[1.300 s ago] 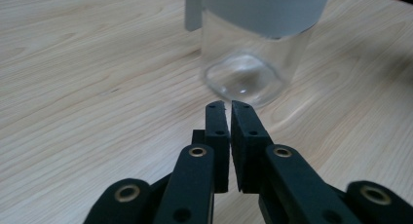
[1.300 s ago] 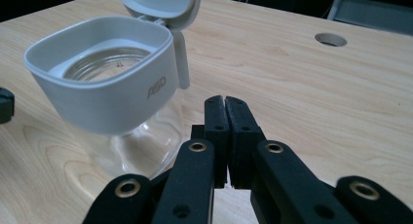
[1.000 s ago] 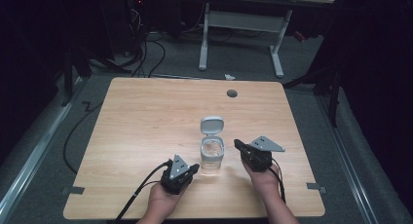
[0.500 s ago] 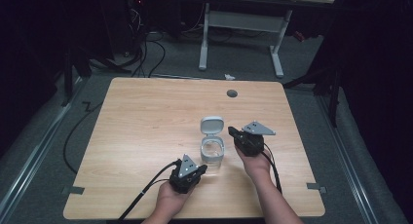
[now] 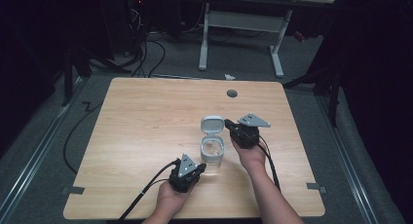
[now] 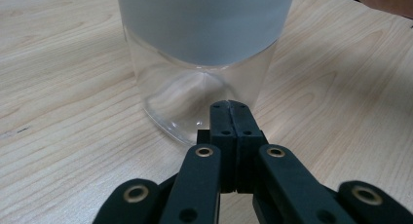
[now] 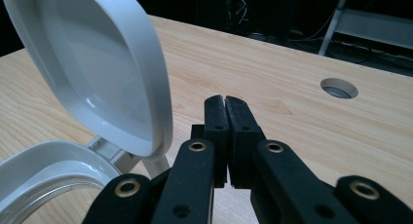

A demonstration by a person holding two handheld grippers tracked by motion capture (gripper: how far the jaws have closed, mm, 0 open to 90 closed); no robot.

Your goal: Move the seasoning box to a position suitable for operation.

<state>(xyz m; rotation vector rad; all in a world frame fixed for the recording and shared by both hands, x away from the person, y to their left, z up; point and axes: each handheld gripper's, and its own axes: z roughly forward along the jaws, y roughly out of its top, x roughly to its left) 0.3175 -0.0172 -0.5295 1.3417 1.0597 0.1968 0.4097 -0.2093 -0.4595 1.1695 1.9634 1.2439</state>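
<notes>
A clear glass jar (image 5: pixel 212 154) stands near the middle front of the wooden table, its grey hinged lid (image 5: pixel 212 124) flipped open behind it. My left gripper (image 5: pixel 199 171) is shut with nothing in it, its tips right at the jar's base (image 6: pixel 195 87) on the near side. My right gripper (image 5: pixel 228 123) is also shut and empty, held just right of the raised lid (image 7: pixel 97 68), beside the lid's edge. The jar's grey rim (image 7: pixel 44 160) lies below and to the left in the right gripper view.
A round cable hole (image 5: pixel 232 93) sits in the table near its far edge. Cables (image 5: pixel 146 195) trail from both grippers toward the front. A white desk frame (image 5: pixel 243 34) and dark floor lie beyond the table.
My right gripper moved forward and left, from beside the jar to beside the open lid. My left gripper shifted slightly right, close to the jar's base.
</notes>
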